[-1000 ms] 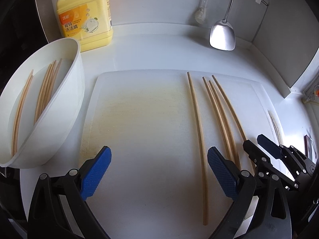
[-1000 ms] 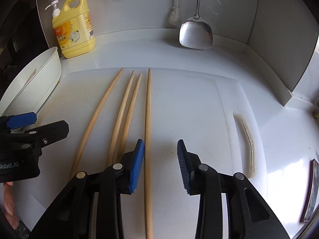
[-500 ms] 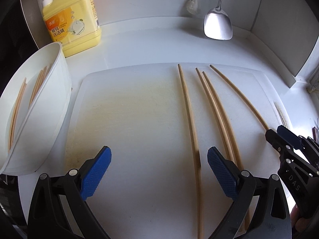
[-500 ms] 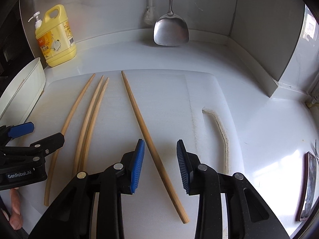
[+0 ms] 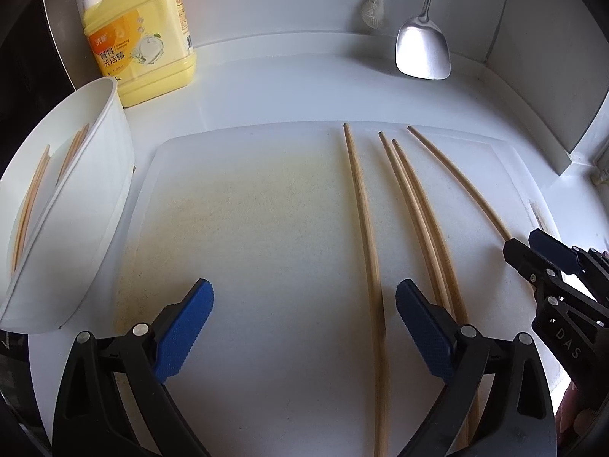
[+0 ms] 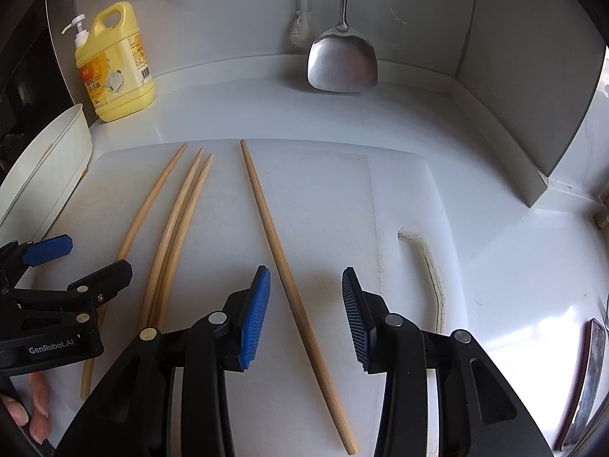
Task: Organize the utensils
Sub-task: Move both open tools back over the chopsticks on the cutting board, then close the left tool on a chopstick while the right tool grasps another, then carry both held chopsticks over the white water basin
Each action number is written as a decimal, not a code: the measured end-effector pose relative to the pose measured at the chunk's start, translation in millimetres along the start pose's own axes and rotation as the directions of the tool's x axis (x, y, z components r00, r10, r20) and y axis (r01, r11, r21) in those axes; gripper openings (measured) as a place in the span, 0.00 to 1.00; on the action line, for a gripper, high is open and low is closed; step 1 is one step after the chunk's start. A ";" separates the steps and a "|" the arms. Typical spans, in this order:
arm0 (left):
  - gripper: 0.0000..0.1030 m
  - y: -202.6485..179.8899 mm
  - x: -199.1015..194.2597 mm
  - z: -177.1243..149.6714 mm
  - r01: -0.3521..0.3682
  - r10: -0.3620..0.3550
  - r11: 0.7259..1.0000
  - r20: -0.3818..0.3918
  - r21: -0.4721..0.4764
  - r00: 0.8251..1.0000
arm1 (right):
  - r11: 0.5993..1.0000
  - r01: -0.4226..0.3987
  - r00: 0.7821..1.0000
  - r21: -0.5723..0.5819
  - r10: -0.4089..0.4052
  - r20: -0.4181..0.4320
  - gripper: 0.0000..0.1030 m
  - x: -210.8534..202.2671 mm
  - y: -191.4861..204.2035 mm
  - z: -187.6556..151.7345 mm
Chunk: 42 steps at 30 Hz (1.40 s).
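Observation:
Four long wooden chopsticks lie lengthwise on a white cutting board [image 5: 247, 209] [image 6: 342, 198]. My right gripper [image 6: 306, 293] [image 5: 548, 262] hovers over the near part of the rightmost chopstick [image 6: 281, 262] [image 5: 456, 179]. Its jaws are opening, and the stick lies slanted on the board between them with neither pad pressing it. My left gripper [image 5: 302, 304] [image 6: 87, 257] stands wide open over the leftmost chopstick [image 5: 365, 228] [image 6: 148, 209], gripping nothing. A touching pair of chopsticks [image 5: 415, 221] [image 6: 179, 228] lies between those two. At the left, a white bin [image 5: 87, 209] [image 6: 49, 167] holds several chopsticks [image 5: 30, 205].
A yellow dish soap bottle [image 5: 141, 38] [image 6: 114, 64] stands at the back left. A steel spatula [image 5: 422, 49] [image 6: 342, 64] and a brush [image 5: 373, 11] hang on the back wall. A grey side wall closes off the right. A hand [image 6: 38, 407] holds the left gripper.
The rightmost chopstick has swung so its near end points right, away from the pair. My right gripper shifted right with it and its jaws have widened slightly. The left gripper drifted a little.

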<state>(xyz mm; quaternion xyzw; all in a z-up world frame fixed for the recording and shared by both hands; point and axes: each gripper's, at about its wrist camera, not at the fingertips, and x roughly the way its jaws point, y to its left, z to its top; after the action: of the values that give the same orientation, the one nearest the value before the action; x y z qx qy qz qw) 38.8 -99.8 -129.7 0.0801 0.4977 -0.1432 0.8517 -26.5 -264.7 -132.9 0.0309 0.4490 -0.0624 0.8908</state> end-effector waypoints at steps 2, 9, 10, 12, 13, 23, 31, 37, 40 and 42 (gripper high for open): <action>0.86 -2.3 -0.7 0.7 0.001 -0.001 1.000 0.007 0.002 1.000 | 1.000 -0.005 1.000 -0.008 0.005 0.008 0.37 0.7 1.2 -0.3; 0.58 -16.1 -11.1 -5.7 0.004 -0.004 1.000 0.027 0.023 1.000 | 0.998 -0.008 1.000 -0.061 0.007 -0.016 0.37 2.3 9.7 4.2; 0.54 -17.6 -12.2 -6.7 0.005 -0.006 1.000 0.030 0.023 1.000 | 0.998 -0.002 1.000 -0.067 0.001 -0.018 0.37 2.4 11.2 4.7; 0.48 -20.7 -13.8 -8.6 0.008 -0.009 1.000 0.035 0.024 0.999 | 0.997 0.009 0.999 -0.074 -0.012 -0.033 0.37 3.0 14.2 6.7; 0.44 -21.9 -14.2 -9.1 0.010 -0.011 1.000 0.037 0.026 0.999 | 0.997 0.012 0.999 -0.079 -0.015 -0.040 0.36 3.2 15.8 7.6; 0.07 -20.9 -17.3 -11.8 0.026 -0.028 0.998 0.042 0.052 0.999 | 0.994 0.021 0.999 -0.110 -0.025 -0.031 0.06 0.8 34.1 4.3; 0.07 -6.6 -23.0 -11.8 0.065 -0.066 0.997 0.010 0.037 0.998 | 0.999 -0.039 0.997 0.035 0.041 -0.059 0.06 -12.8 18.2 -1.2; 0.07 3.7 -42.3 -6.7 0.102 -0.103 0.994 0.029 0.034 0.994 | 0.994 -0.058 0.998 0.093 0.060 -0.023 0.06 -38.6 10.6 5.5; 0.07 10.3 -61.4 -2.2 0.111 -0.114 0.993 0.064 0.050 0.991 | 0.992 -0.073 0.997 0.101 0.071 0.020 0.06 -55.5 13.3 15.2; 0.07 16.7 -75.4 2.7 0.111 -0.115 0.992 0.093 0.053 0.989 | 0.991 -0.088 0.995 0.098 0.083 0.057 0.06 -65.6 17.7 23.7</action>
<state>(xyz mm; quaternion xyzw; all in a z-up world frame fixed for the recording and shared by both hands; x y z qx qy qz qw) 11.5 -72.4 -62.8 0.0653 0.4564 -0.2068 0.8629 -43.7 -244.3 -66.1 0.0931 0.4199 -0.0474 0.9015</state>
